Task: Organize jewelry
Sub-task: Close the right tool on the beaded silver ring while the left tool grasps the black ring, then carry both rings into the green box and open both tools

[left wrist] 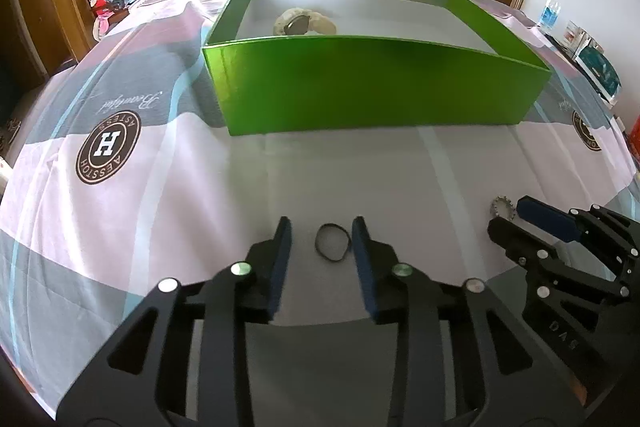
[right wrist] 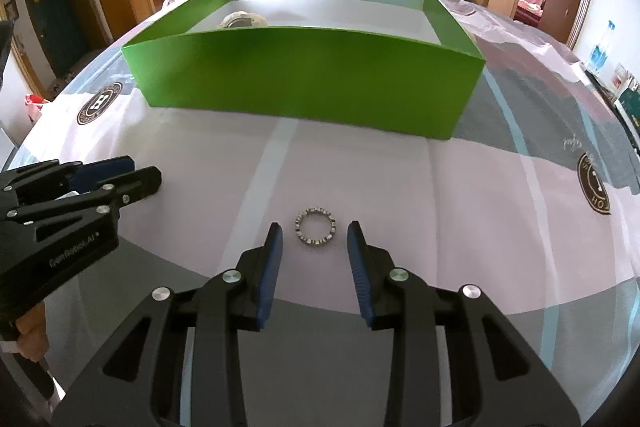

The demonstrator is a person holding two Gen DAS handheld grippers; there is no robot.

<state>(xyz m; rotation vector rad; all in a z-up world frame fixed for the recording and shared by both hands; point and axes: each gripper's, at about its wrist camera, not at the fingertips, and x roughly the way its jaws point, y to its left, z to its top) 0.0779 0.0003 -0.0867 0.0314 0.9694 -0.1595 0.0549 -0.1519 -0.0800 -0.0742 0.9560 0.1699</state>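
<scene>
Left gripper (left wrist: 321, 227) is hovering low over the checked tablecloth (left wrist: 160, 211), jaws spread wide and holding nothing, a thin black elastic loop (left wrist: 332, 242) lying between its tips. Right gripper (right wrist: 314, 231) is likewise gaping and empty around a studded metal ring (right wrist: 316, 230). Glossy green cardboard box (right wrist: 304, 83) is sitting ahead, holding a cream watch (left wrist: 298, 23).

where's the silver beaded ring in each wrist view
Left wrist: silver beaded ring lies far right on the cloth, just ahead of the right gripper.
Right wrist: bottom centre, between the open fingertips of that gripper.
Shared landmark: green box beyond it in both.
</scene>
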